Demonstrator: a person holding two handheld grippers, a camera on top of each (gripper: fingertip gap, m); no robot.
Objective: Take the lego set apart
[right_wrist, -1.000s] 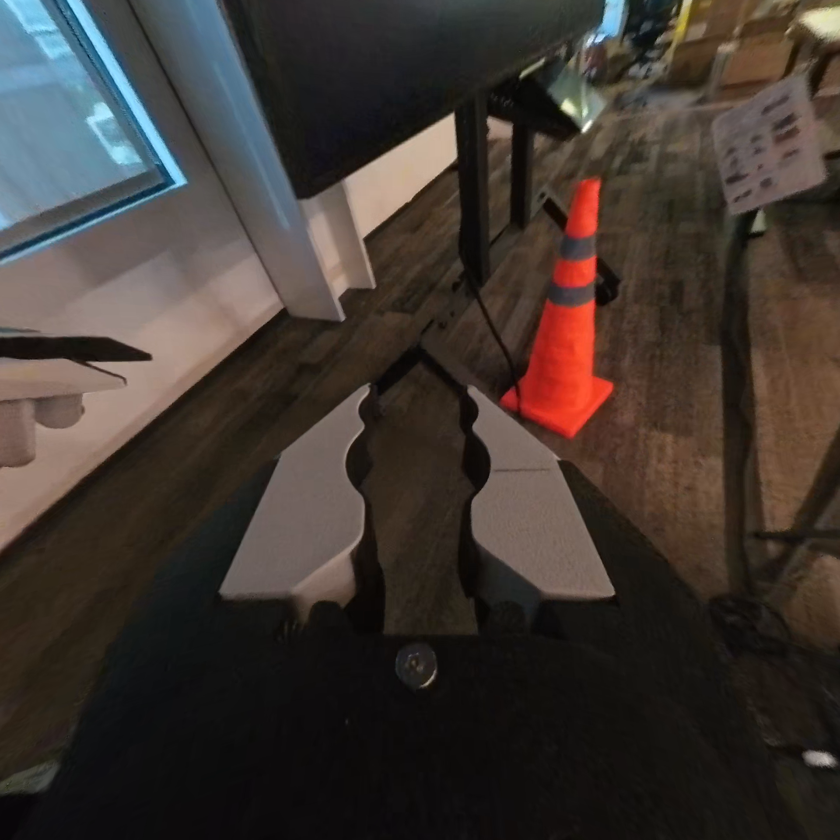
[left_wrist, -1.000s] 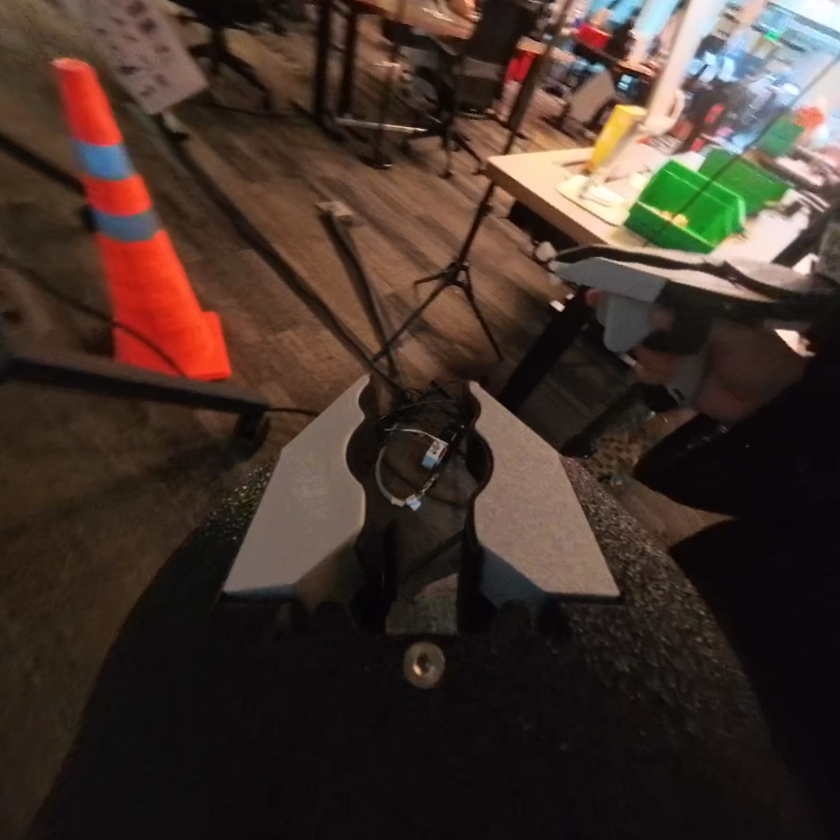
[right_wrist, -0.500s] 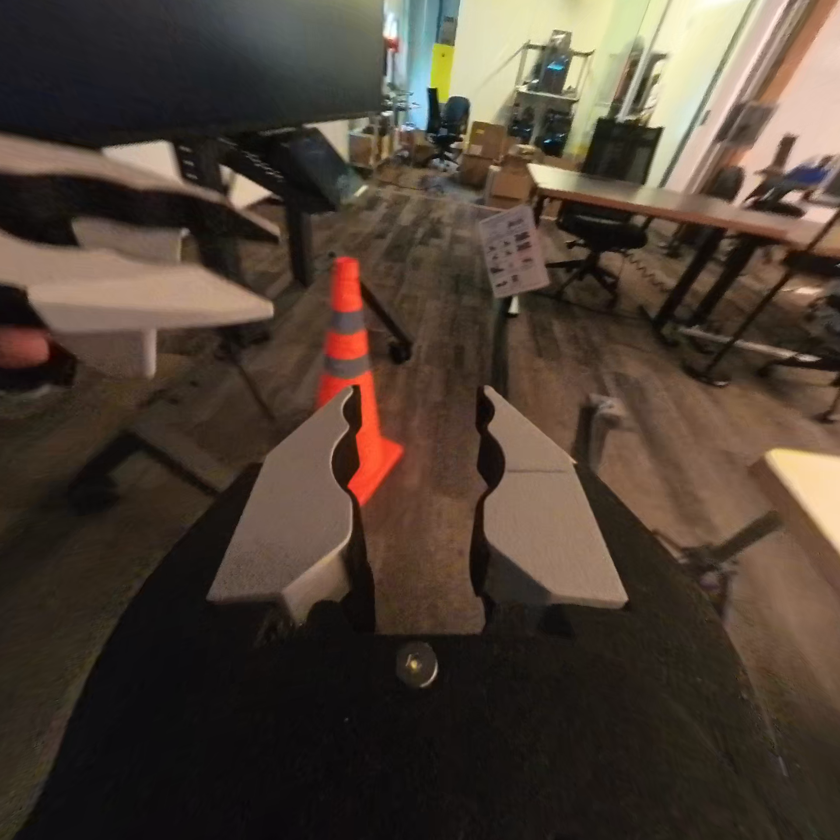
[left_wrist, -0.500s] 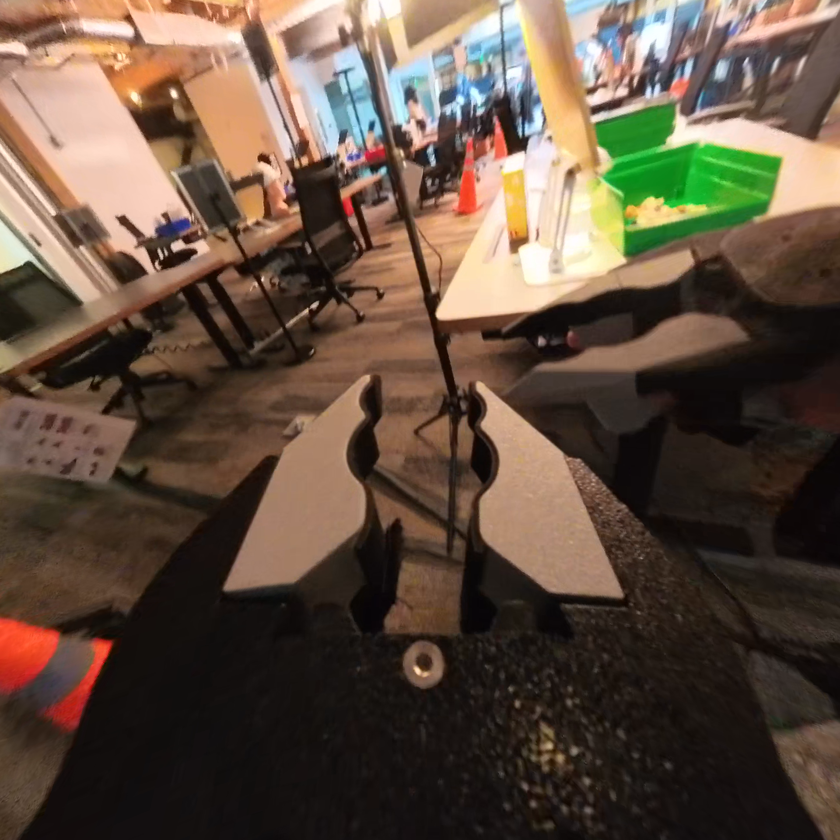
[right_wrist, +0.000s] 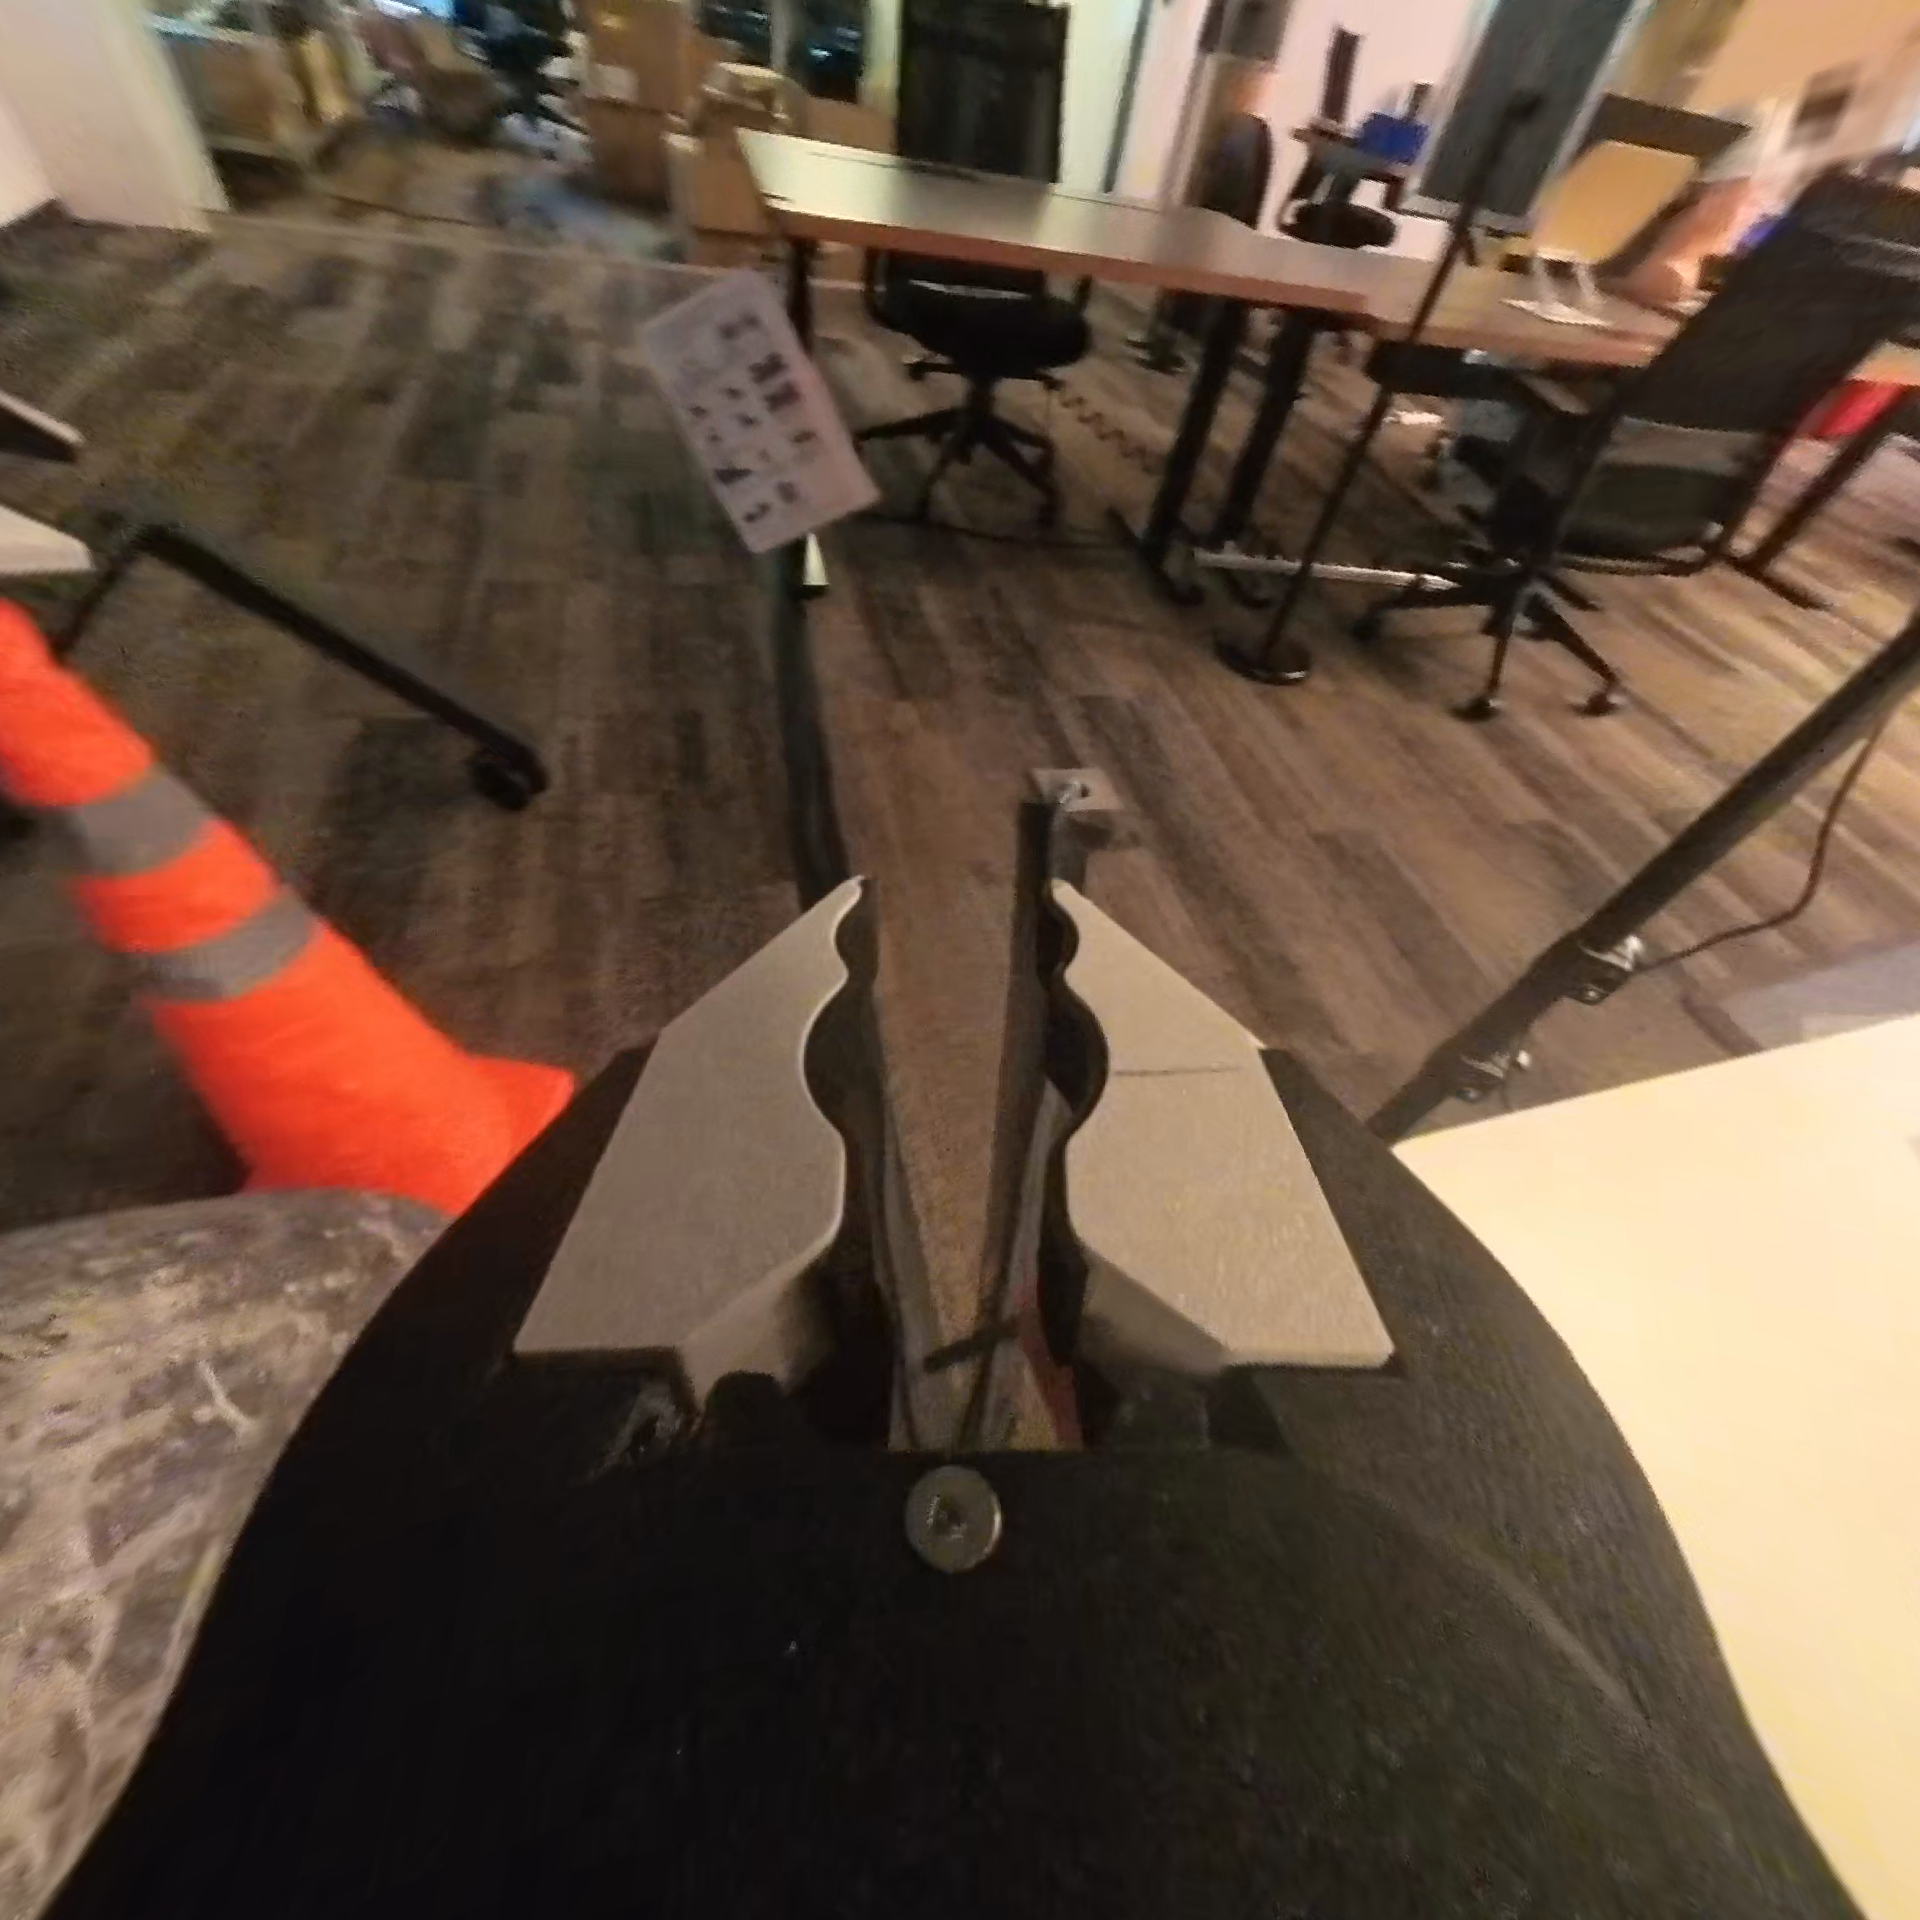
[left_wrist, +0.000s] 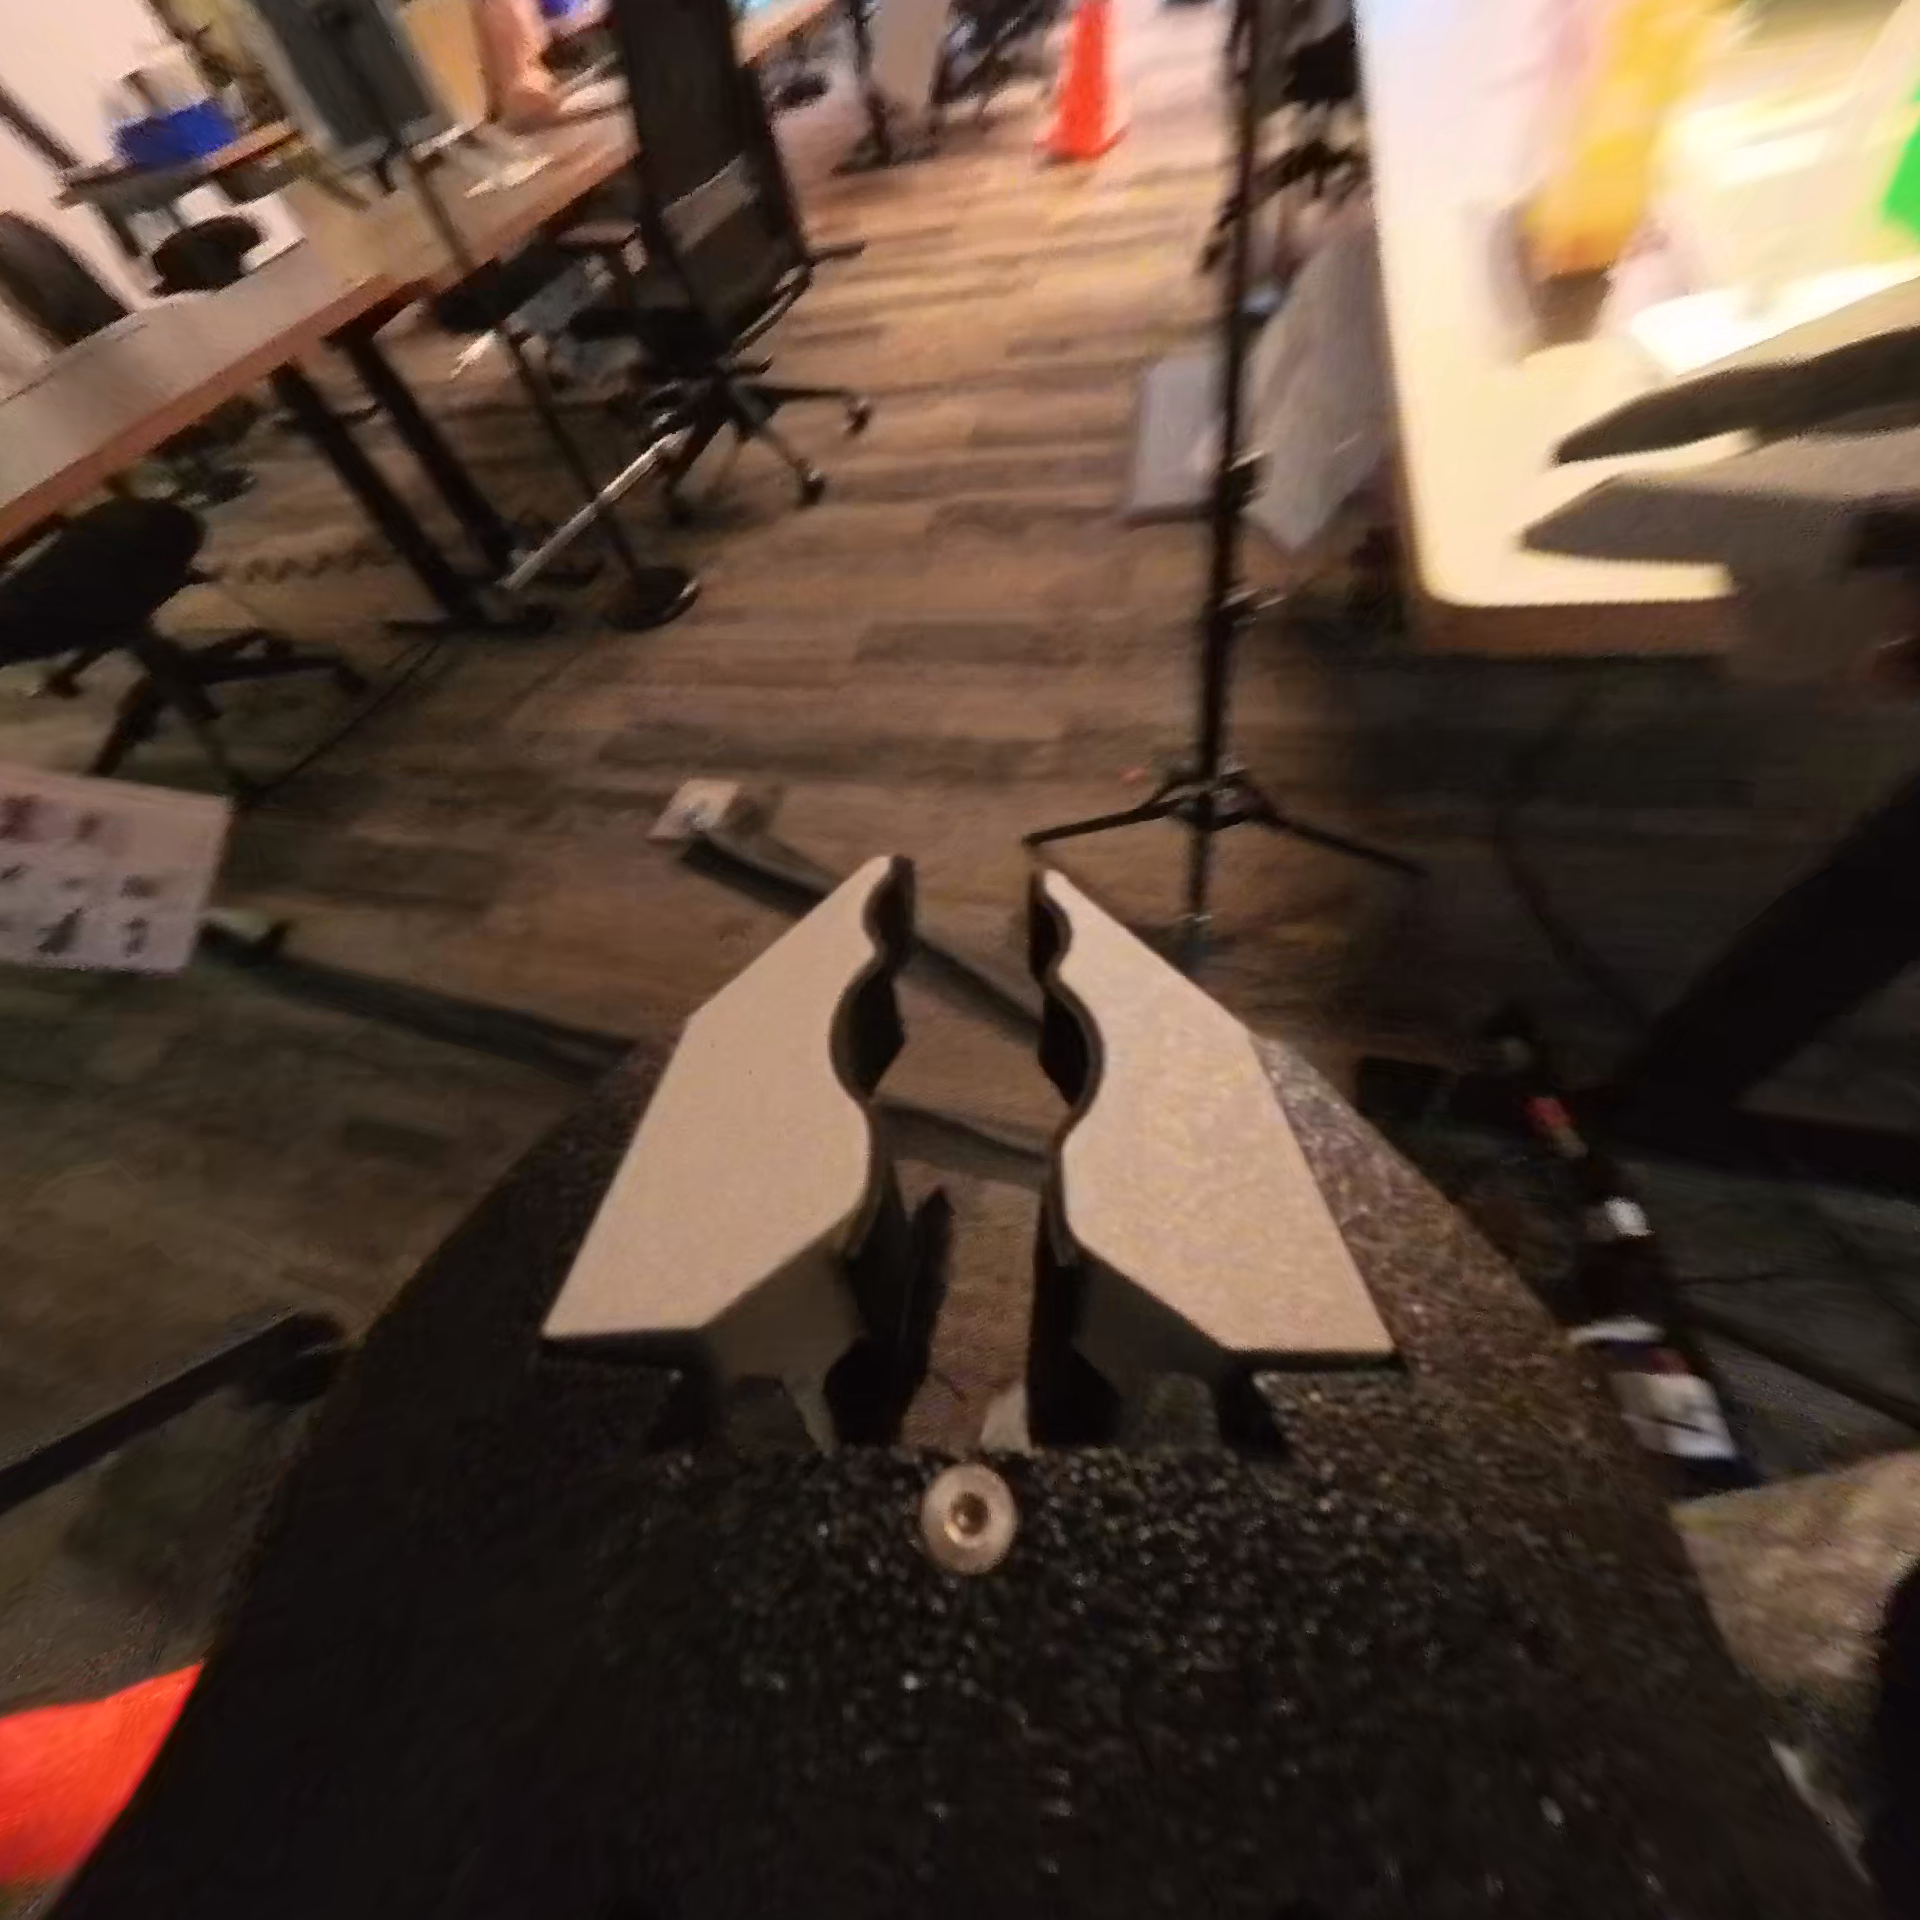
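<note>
Both my wrist cams sit high, angled down across the floor (left_wrist: 935,675), far from any work. Shared: printed sheet (left_wrist: 94,883) (right_wrist: 764,410), brown desks (left_wrist: 260,332) (right_wrist: 1091,234), bench (left_wrist: 1475,364) (right_wrist: 1714,1299) edge at right.

Left wrist view: tripod stand (left_wrist: 1210,582) on floor (left_wrist: 935,644), just left of table (left_wrist: 1475,436); desk w/ chairs (left_wrist: 717,260) far left. Right wrist view: cone (right_wrist: 208,935) at left, sign (right_wrist: 758,405) ahead, table corner (right_wrist: 1683,1299) at right.

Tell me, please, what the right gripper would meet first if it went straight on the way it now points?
Probably the floor: the open, empty right gripper aims down at bare flooring, near a dark floor strip, though depth is unclear.
</note>
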